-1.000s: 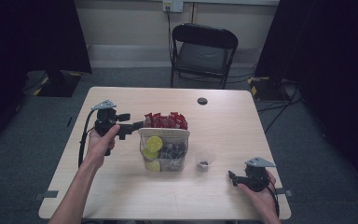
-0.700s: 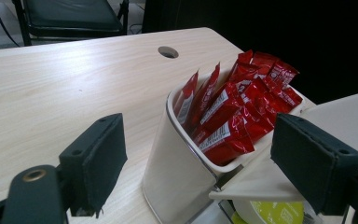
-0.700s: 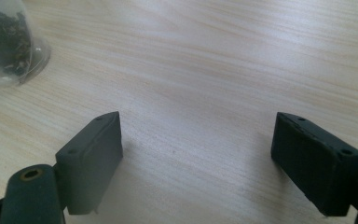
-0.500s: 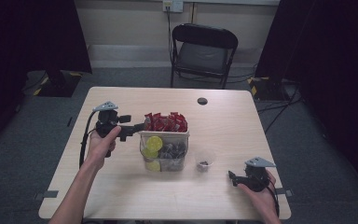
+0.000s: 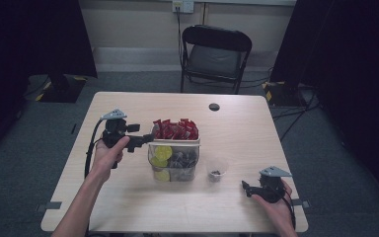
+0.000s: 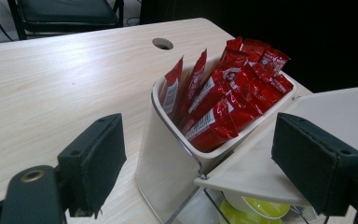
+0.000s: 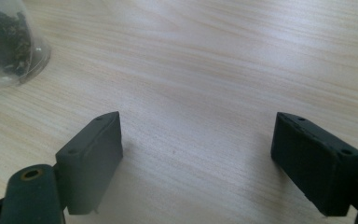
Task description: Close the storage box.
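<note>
Organizer [image 5: 173,159] stands mid-surface, red packets [image 5: 175,129] upright in its far compartment. Small cup [image 5: 216,169] just right of it. Cable hole [image 5: 214,106] near far edge. Bare surface [image 5: 237,133] toward the far-right corner and along the near edge.

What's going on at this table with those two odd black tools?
A person sits at a wooden table with a two-jaw gripper in each hand. The left gripper is at the near-left corner of a clear organiser holding red sachets and yellow-lidded pods; its jaws have just been opening and stand on either side of that corner, not pressing on it. The right gripper rests open near the table's front edge, beside a small clear cup with something dark inside.
</note>
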The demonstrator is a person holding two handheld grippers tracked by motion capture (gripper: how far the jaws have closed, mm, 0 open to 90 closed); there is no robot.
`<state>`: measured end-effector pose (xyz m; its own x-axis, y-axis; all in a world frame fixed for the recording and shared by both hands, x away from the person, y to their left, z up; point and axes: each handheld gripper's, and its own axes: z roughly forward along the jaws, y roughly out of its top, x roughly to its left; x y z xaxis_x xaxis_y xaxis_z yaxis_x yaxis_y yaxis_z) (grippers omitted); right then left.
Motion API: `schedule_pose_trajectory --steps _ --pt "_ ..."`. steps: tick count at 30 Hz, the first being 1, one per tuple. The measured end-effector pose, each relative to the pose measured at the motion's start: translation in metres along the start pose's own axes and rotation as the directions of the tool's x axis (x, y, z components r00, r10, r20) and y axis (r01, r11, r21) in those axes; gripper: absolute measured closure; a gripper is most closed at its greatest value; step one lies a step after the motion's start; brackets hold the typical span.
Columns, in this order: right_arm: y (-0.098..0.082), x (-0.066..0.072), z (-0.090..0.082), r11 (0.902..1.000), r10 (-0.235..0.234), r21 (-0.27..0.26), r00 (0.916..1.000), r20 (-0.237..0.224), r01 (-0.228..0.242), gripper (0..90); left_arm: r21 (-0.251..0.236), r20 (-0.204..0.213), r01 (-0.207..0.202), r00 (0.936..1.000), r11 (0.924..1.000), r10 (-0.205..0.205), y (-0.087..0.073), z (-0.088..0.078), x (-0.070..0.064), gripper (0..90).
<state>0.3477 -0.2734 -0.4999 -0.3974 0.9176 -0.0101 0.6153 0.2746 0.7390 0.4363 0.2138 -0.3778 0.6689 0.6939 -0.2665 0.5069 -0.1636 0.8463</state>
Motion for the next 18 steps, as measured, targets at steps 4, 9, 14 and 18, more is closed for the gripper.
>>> schedule_pose_trajectory --steps 4,9,14,18 --pt "0.0000 0.0000 0.0000 1.0000 0.000 0.000 1.0000 0.000 0.000 16.1 0.000 0.004 0.004 1.0000 1.0000 -0.004 -0.0017 0.0005 -0.0007 17.0" --pt "0.0000 0.0000 0.0000 1.0000 0.000 0.000 1.0000 0.000 0.000 16.1 0.010 0.006 0.007 1.0000 0.9999 -0.007 -0.0032 0.0011 -0.0012 17.0" --pt "0.0000 0.0000 0.0000 1.0000 0.000 0.000 1.0000 0.000 0.000 16.1 0.027 0.005 0.003 1.0000 0.9996 -0.003 -0.0070 0.0018 -0.0030 17.0" --pt "0.0000 0.0001 0.0000 1.0000 0.001 0.000 1.0000 0.001 -0.001 16.1 0.042 -0.008 -0.002 1.0000 0.9991 0.003 -0.0090 -0.0008 -0.0026 17.0"
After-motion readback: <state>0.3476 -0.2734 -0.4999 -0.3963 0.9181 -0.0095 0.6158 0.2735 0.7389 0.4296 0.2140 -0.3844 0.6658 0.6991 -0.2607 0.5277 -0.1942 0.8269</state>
